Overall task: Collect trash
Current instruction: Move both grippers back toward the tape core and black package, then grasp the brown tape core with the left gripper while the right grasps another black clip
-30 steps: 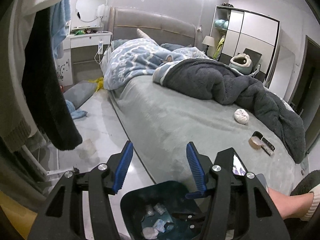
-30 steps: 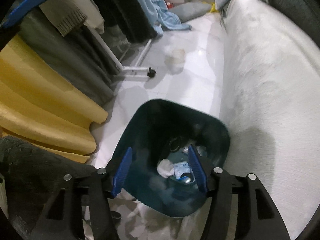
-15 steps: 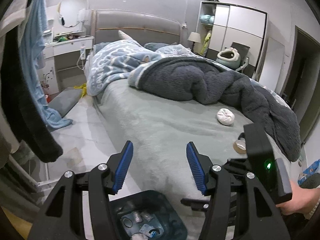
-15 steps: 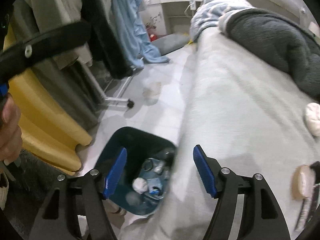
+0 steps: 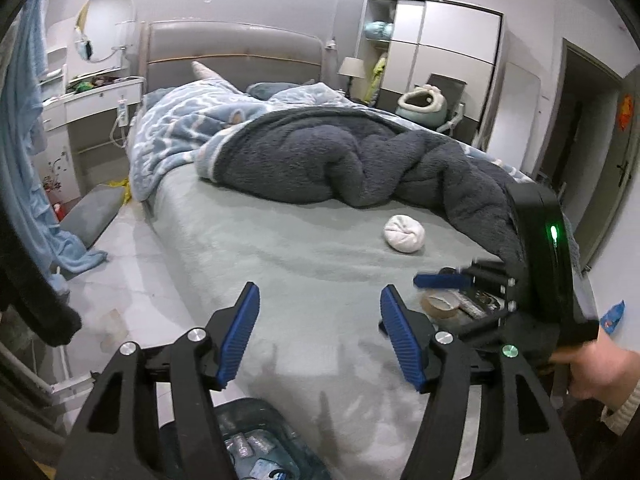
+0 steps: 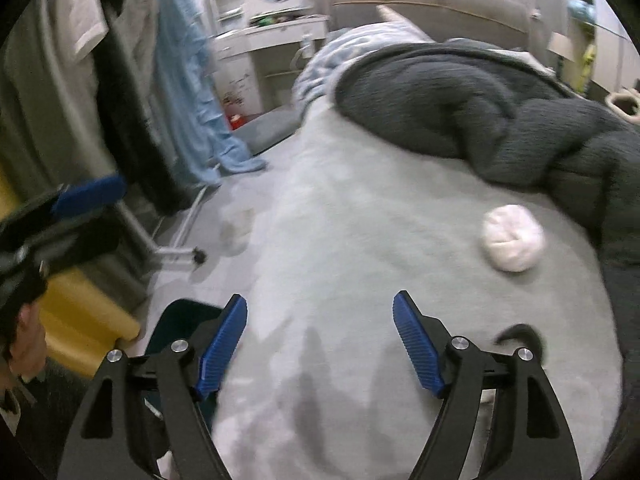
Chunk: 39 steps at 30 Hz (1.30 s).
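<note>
A crumpled white paper ball (image 5: 404, 234) (image 6: 512, 238) lies on the grey-green bed sheet (image 5: 300, 248), near the dark fleece blanket (image 5: 340, 160). A tape roll (image 5: 440, 306) and a small dark item lie at the bed's near right. The dark bin (image 5: 256, 440) (image 6: 180, 328) stands on the floor beside the bed and holds several pieces of trash. My left gripper (image 5: 320, 332) hovers over the bed edge above the bin, jaws opening with nothing between them. My right gripper (image 6: 320, 348) is over the sheet, short of the ball, jaws opening and empty. It also shows at the right of the left wrist view, above the tape roll.
A clothes rack (image 6: 176, 248) with hanging garments (image 6: 180, 80) stands left of the bed. A white scrap (image 6: 236, 224) lies on the pale floor, and a grey cushion (image 5: 92, 212) lies by the dresser (image 5: 92, 120). A wardrobe (image 5: 440, 60) and a doorway (image 5: 580, 140) are at the far right.
Both views have swung up from the bin onto the bed. The right gripper rose from over the bin and moved across the sheet toward the white ball. Both pairs of jaws stand wider.
</note>
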Each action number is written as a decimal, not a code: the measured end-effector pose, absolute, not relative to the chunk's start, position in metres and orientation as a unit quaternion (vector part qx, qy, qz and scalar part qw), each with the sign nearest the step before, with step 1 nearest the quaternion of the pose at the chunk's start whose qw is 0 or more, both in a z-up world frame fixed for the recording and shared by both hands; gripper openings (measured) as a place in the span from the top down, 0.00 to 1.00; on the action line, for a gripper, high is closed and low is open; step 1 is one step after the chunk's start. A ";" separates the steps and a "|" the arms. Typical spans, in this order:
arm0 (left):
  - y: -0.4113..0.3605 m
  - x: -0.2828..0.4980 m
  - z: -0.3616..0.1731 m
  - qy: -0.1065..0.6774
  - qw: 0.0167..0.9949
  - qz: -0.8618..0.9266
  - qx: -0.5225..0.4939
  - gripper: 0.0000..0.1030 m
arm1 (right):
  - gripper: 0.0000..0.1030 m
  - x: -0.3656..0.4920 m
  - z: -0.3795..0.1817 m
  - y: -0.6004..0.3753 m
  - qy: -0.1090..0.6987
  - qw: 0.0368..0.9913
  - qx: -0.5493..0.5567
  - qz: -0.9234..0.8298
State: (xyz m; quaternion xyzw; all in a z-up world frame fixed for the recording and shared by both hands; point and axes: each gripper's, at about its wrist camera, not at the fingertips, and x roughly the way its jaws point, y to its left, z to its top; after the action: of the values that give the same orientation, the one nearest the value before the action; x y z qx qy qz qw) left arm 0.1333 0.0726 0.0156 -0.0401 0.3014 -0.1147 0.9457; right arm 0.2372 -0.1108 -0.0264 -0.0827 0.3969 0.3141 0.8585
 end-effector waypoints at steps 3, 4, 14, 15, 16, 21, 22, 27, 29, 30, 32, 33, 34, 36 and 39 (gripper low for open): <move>0.060 0.139 0.014 0.303 0.943 -0.133 -0.031 0.34 | 0.25 0.248 -0.029 -0.130 0.405 0.865 -0.070 0.290; 0.055 0.141 0.012 0.303 0.942 -0.142 -0.029 0.33 | 0.25 0.250 -0.031 -0.136 0.408 0.866 -0.065 0.282; 0.017 0.167 -0.005 0.314 0.929 -0.194 -0.005 0.30 | 0.20 0.280 -0.039 -0.187 0.433 0.878 -0.024 0.202; 0.015 0.169 -0.007 0.317 0.928 -0.197 -0.004 0.29 | 0.20 0.283 -0.040 -0.192 0.436 0.879 -0.020 0.195; 0.013 0.172 -0.010 0.320 0.926 -0.200 -0.003 0.29 | 0.20 0.285 -0.042 -0.196 0.438 0.879 -0.017 0.186; -0.003 0.185 -0.030 0.346 0.912 -0.218 -0.002 0.28 | 0.20 0.300 -0.054 -0.210 0.457 0.876 0.002 0.155; -0.008 0.188 -0.033 0.350 0.910 -0.224 -0.001 0.27 | 0.20 0.301 -0.056 -0.210 0.460 0.875 0.003 0.152; -0.026 0.194 -0.048 0.365 0.898 -0.243 0.021 0.27 | 0.21 0.305 -0.067 -0.208 0.475 0.868 0.004 0.144; -0.034 0.199 -0.054 0.372 0.894 -0.249 0.035 0.27 | 0.28 0.308 -0.073 -0.207 0.482 0.865 0.008 0.143; -0.036 0.200 -0.057 0.374 0.892 -0.252 0.036 0.27 | 0.33 0.308 -0.075 -0.208 0.485 0.863 0.009 0.142; -0.040 0.202 -0.061 0.377 0.888 -0.260 0.038 0.27 | 0.35 0.309 -0.079 -0.210 0.488 0.862 0.012 0.137; -0.042 0.203 -0.063 0.377 0.887 -0.263 0.039 0.27 | 0.38 0.309 -0.081 -0.212 0.489 0.862 0.014 0.134; -0.043 0.204 -0.063 0.377 0.887 -0.265 0.041 0.27 | 0.39 0.309 -0.082 -0.213 0.490 0.862 0.016 0.133; -0.046 0.207 -0.066 0.377 0.885 -0.270 0.041 0.27 | 0.44 0.310 -0.084 -0.215 0.492 0.860 0.021 0.135; -0.051 0.211 -0.070 0.380 0.881 -0.279 0.040 0.27 | 0.50 0.312 -0.087 -0.219 0.492 0.860 0.027 0.135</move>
State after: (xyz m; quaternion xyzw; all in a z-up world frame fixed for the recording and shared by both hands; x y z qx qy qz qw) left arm 0.2107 -0.0511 -0.0697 0.0396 0.3801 -0.2793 0.8809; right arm 0.3117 -0.2191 -0.0872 0.0269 0.4919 0.1347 0.8597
